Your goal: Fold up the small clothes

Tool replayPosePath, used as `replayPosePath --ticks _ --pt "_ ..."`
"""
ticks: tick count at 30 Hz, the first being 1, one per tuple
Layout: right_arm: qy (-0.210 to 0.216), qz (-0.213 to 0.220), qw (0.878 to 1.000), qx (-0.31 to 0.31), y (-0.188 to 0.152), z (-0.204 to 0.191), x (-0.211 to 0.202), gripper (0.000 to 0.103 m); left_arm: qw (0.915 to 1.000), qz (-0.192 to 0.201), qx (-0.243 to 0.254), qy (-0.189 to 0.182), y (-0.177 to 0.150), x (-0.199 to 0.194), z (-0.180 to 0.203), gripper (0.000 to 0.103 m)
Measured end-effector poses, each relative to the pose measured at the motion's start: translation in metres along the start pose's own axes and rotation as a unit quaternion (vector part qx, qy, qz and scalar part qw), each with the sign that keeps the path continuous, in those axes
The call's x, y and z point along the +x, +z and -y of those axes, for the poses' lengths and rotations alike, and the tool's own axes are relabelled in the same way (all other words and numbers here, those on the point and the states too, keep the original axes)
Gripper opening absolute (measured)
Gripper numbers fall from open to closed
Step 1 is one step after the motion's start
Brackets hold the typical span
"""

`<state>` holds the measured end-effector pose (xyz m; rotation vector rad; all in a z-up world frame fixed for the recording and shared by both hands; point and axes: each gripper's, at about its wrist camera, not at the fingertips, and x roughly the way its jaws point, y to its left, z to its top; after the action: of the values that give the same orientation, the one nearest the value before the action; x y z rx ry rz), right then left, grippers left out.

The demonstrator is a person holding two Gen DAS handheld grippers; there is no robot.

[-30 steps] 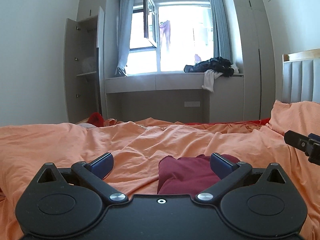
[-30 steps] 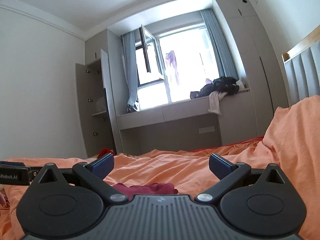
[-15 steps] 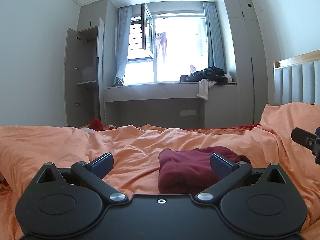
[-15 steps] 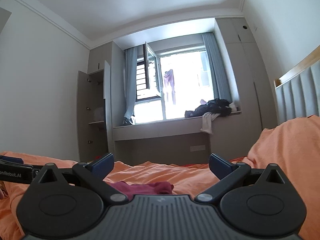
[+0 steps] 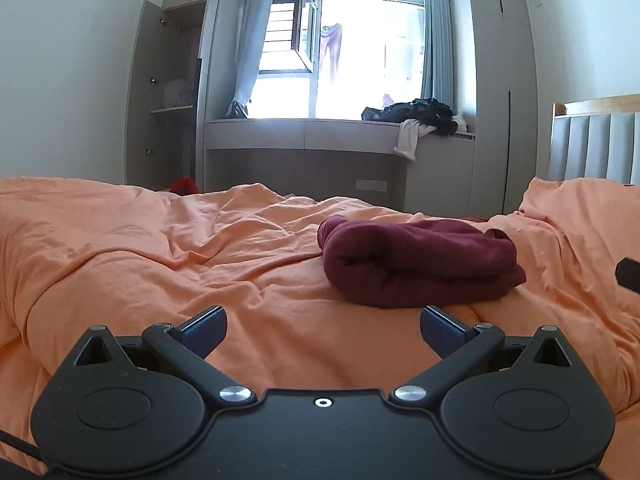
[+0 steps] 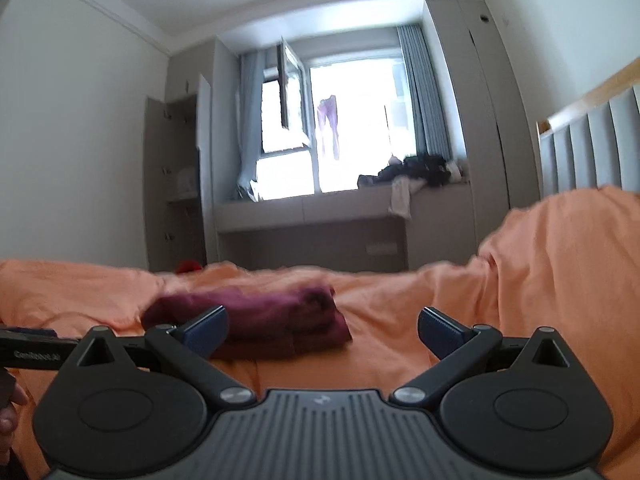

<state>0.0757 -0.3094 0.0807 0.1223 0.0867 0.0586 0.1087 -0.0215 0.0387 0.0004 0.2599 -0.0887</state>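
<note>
Folded maroon cloth garment point(image 5: 420, 264) lying on rumpled orange bedsheet point(image 5: 168, 256), ahead of left gripper point(image 5: 322, 326) and right of its centreline, not touching. Left jaws spread apart, empty. Right gripper point(image 6: 322, 326) also spread, empty; garment ahead-left, partly behind left finger. Beyond far bed edge: grey window bench point(image 5: 304, 138) with dark clothes pile point(image 5: 416, 114), open wardrobe point(image 5: 172, 92).

The right wrist view is motion-blurred, softening the folded maroon garment point(image 6: 256, 320), whose near left edge hides behind the right gripper's point(image 6: 322, 328) finger. In the left view that gripper is cut off right of the garment.
</note>
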Motion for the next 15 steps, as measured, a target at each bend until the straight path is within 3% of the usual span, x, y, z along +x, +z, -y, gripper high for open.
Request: replayPosePath --ticks 3,15 --pt "-0.003 -0.025 1.0 -0.018 -0.01 -0.002 0.004 0.103 0.9999 -0.005 0.009 -0.002 -0.004 0.002 0.0 0.103" --pt "0.0 -0.058 0.998 -0.022 -0.023 -0.001 0.015 0.103 0.9999 -0.014 0.001 0.003 -0.011 0.003 -0.004 0.102"
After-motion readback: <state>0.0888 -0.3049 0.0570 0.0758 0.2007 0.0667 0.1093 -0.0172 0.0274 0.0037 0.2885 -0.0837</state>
